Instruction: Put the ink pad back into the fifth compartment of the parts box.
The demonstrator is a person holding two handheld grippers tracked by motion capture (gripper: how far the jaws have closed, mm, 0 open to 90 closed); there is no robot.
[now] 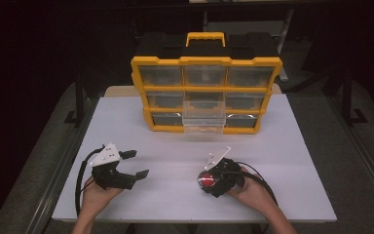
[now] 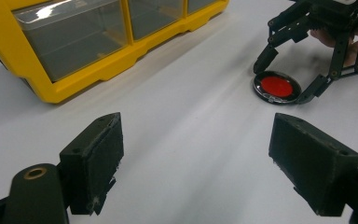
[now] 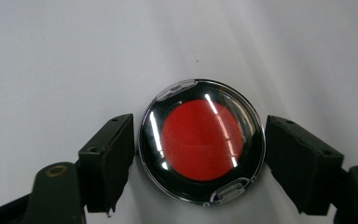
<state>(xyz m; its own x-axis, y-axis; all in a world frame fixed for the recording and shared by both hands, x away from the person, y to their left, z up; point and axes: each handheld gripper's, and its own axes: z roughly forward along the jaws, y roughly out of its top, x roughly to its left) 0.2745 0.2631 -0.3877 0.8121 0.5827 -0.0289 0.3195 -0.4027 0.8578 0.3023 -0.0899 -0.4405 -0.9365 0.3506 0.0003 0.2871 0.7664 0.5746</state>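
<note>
Right gripper (image 3: pixel 199 154) points down at the table (image 1: pixel 282 146), jaws spread to either side of the round compact (image 3: pixel 201 140): black case, red centre, clear lid, lying flat. Left pad looks just touching the rim; right pad sits just beside it with a thin gap. Right hand (image 1: pixel 251 187) grips the tool from behind. Left gripper (image 1: pixel 139 163) rests well apart, jaws wide, nothing between. Yellow drawer cabinet (image 1: pixel 205 90) stands beyond, one middle drawer pulled out.
</note>
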